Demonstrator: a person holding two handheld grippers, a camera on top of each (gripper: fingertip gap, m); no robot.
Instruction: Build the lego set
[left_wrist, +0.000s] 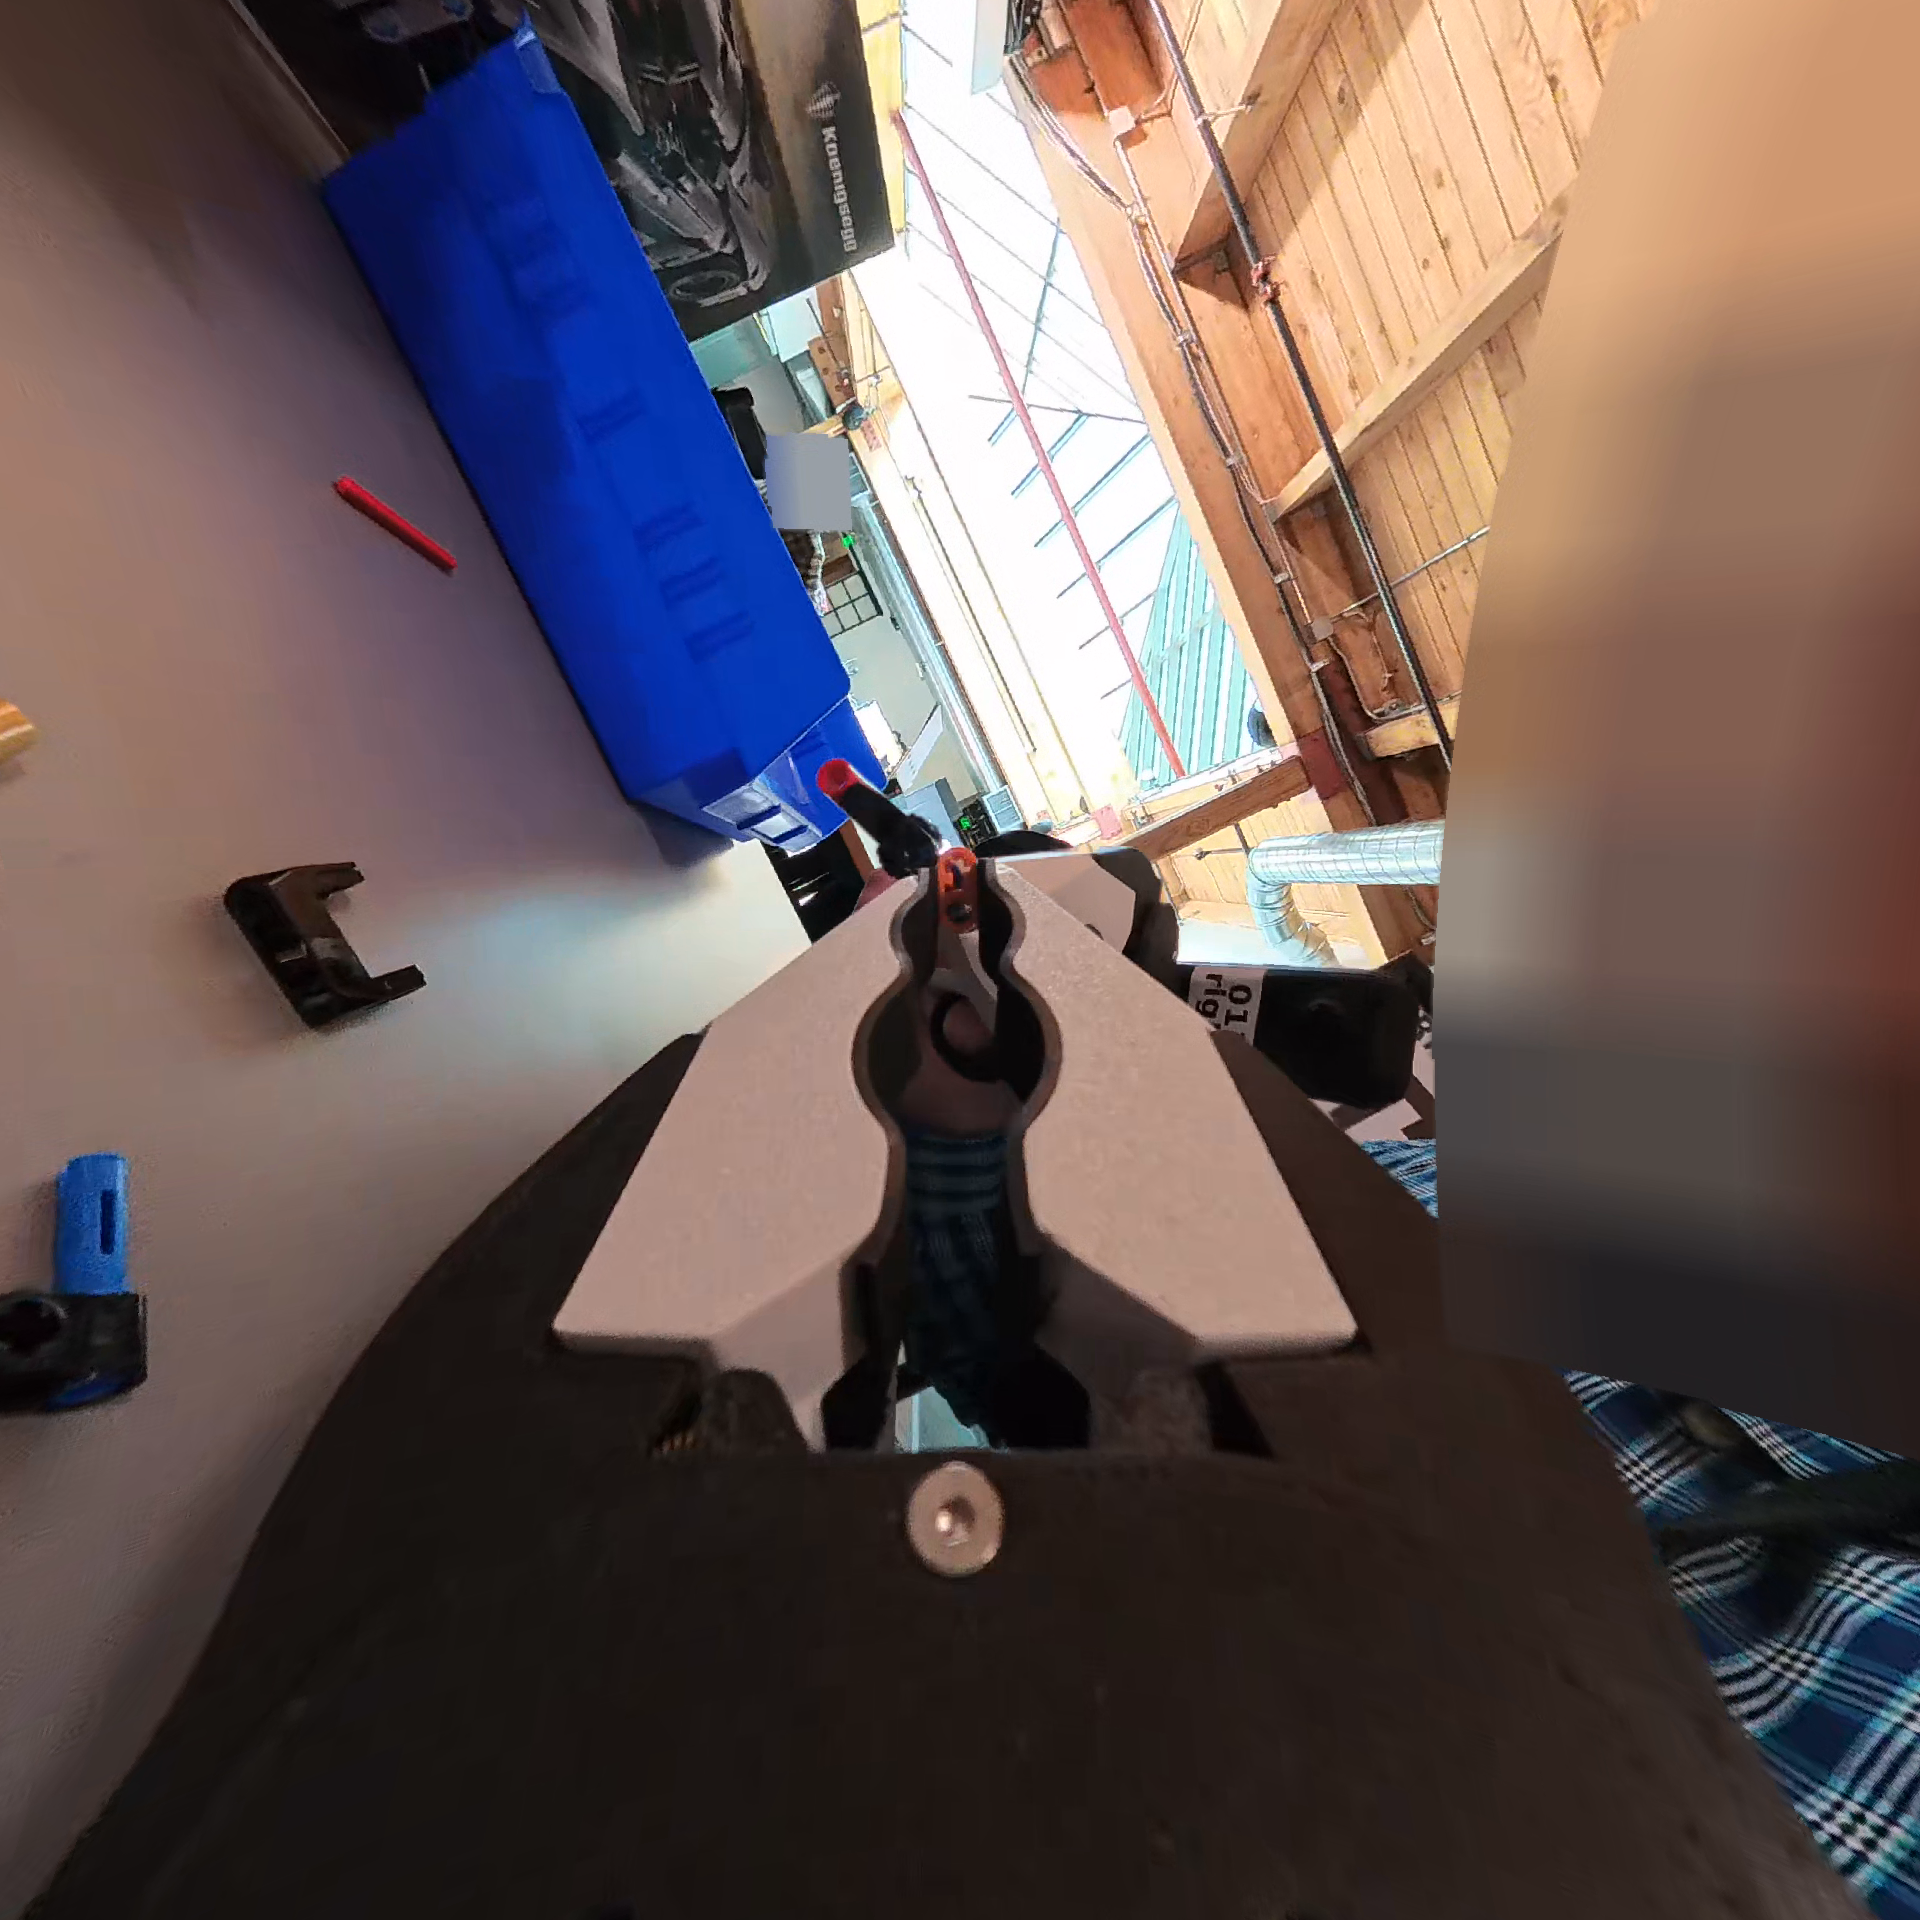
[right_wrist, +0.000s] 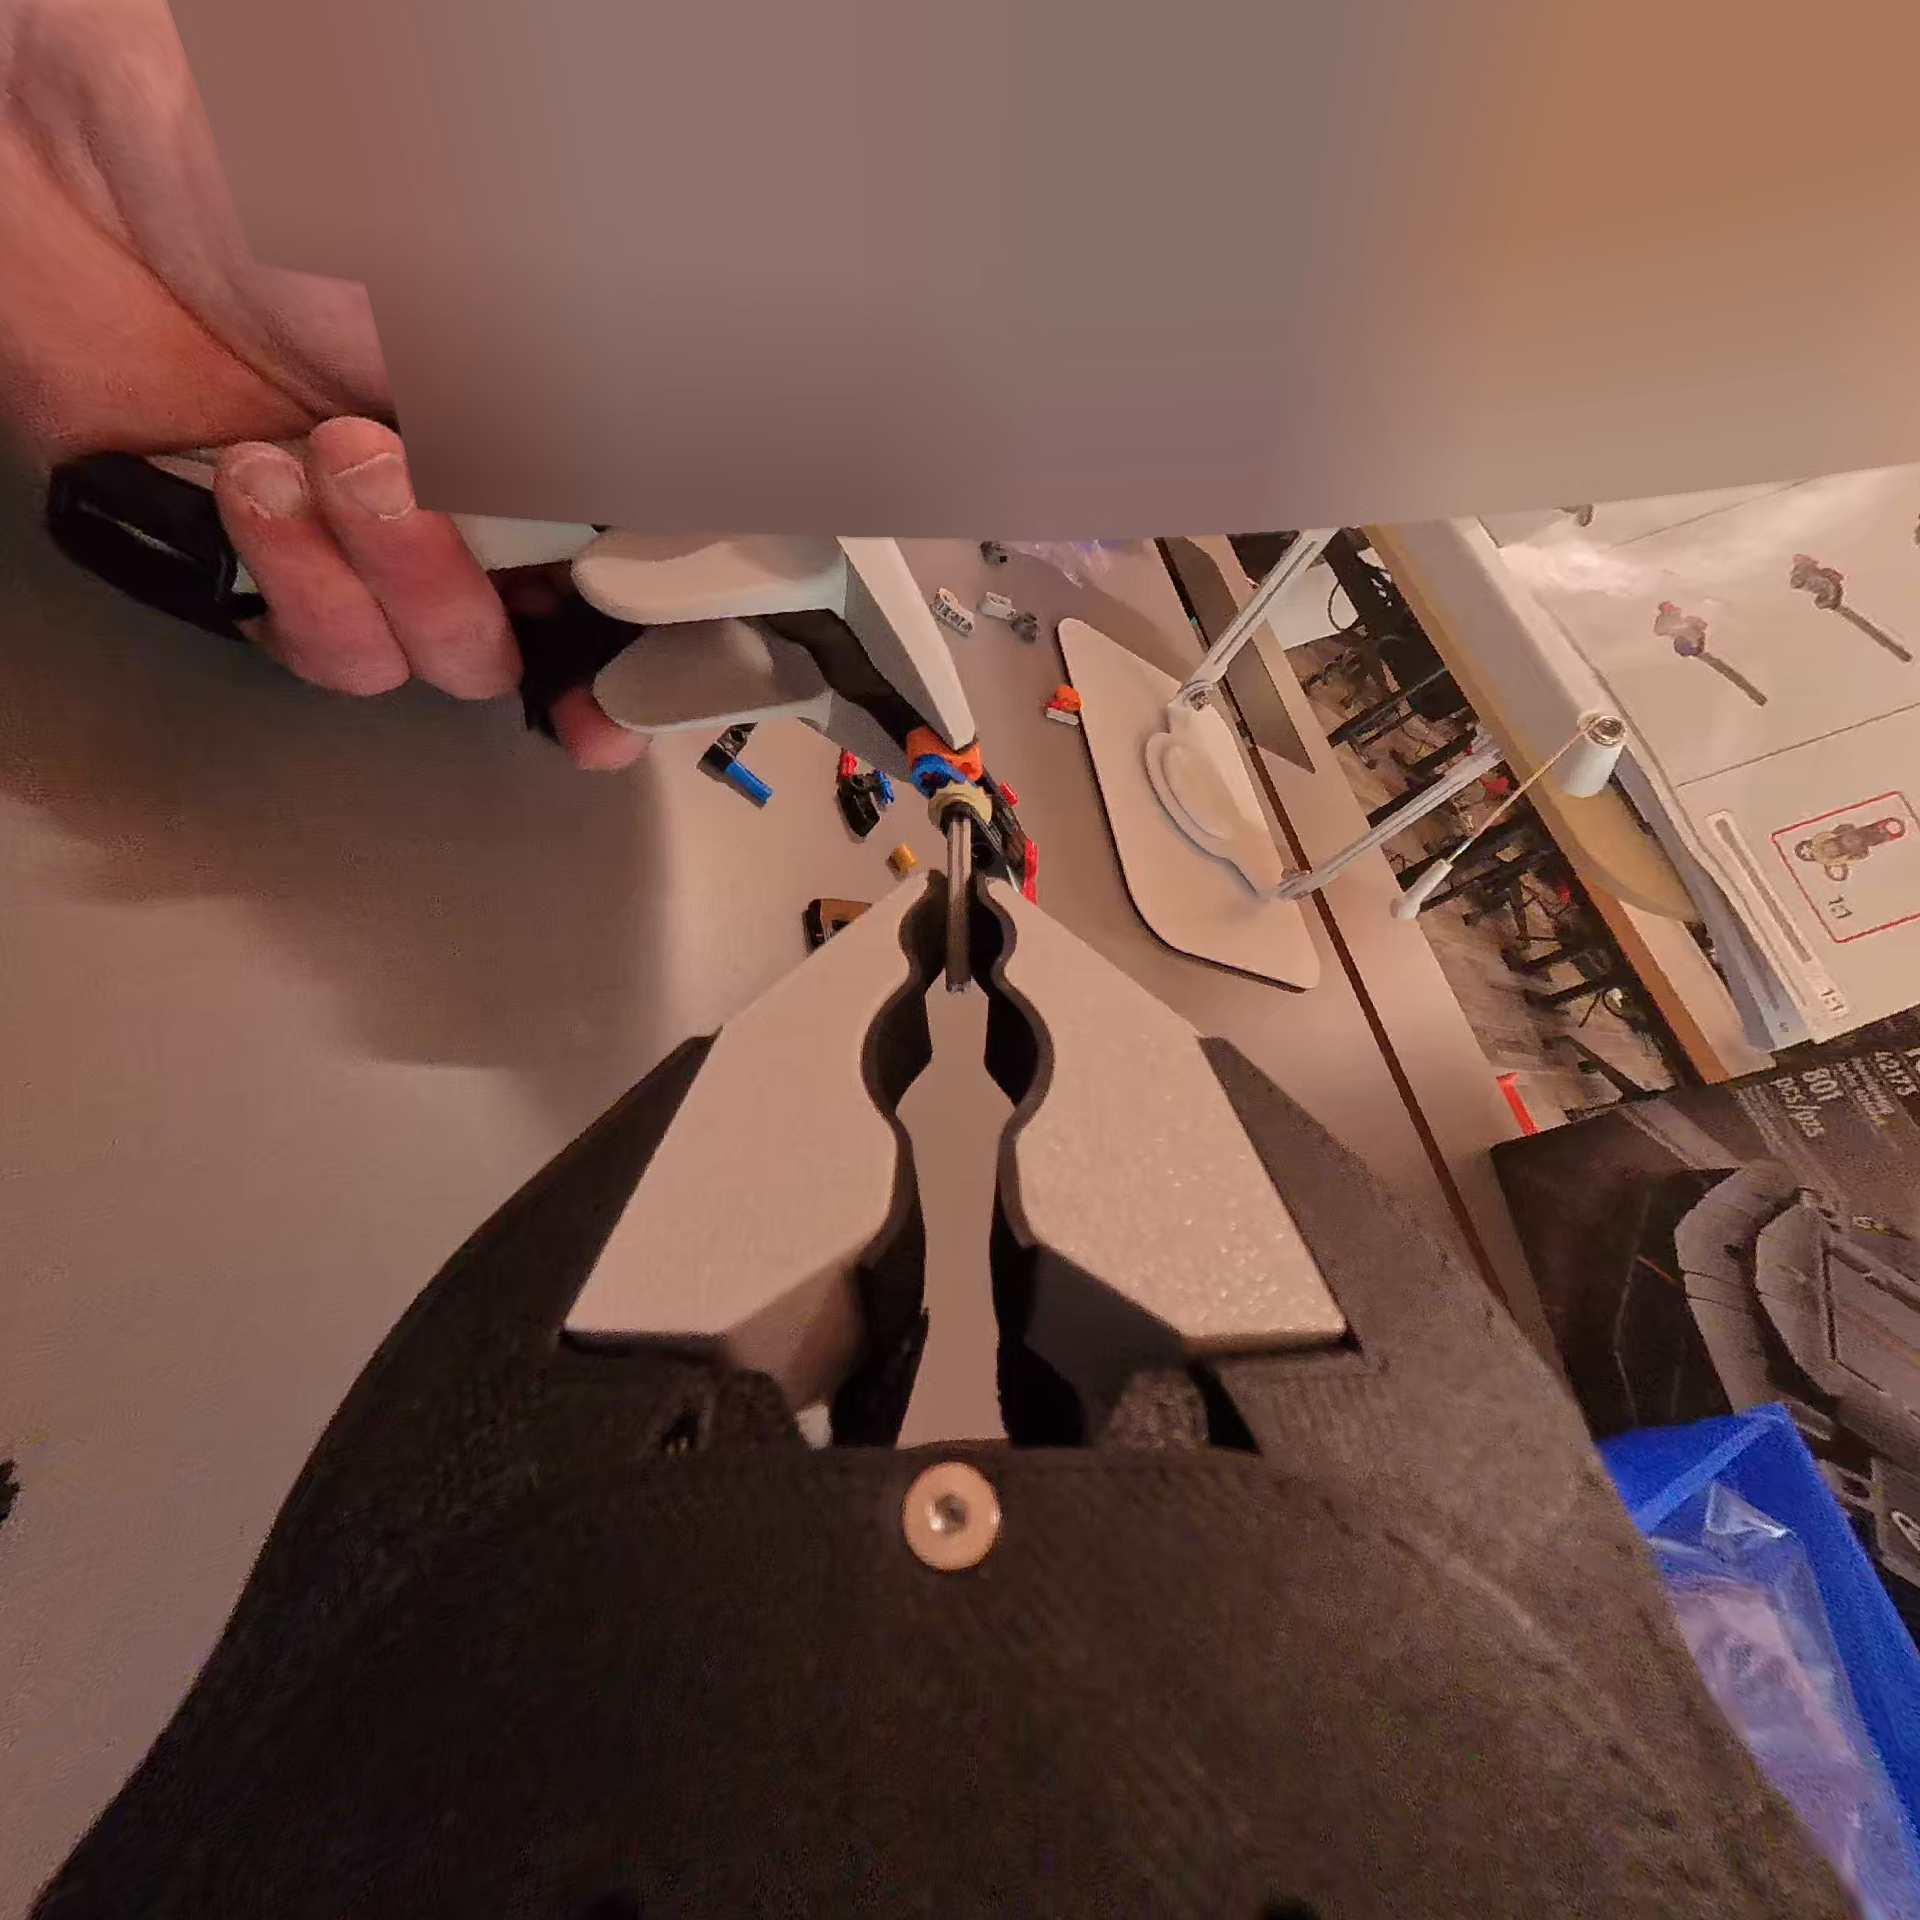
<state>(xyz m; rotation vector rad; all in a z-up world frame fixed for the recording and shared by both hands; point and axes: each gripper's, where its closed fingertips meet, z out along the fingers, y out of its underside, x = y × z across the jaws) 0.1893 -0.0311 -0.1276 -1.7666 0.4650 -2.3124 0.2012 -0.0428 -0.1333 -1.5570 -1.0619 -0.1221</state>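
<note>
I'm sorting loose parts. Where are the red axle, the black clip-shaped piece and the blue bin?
red axle (left_wrist: 395, 524), left wrist view, middle of its shaft.
black clip-shaped piece (left_wrist: 312, 948), left wrist view, its central body.
blue bin (left_wrist: 582, 436), left wrist view, its side wall.

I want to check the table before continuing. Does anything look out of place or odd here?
Nothing looks damaged. Small lego pieces lie loose on the table, such as a red stick beside the blue bin. Both grippers, left and right, hold one small assembly in the air.
</note>
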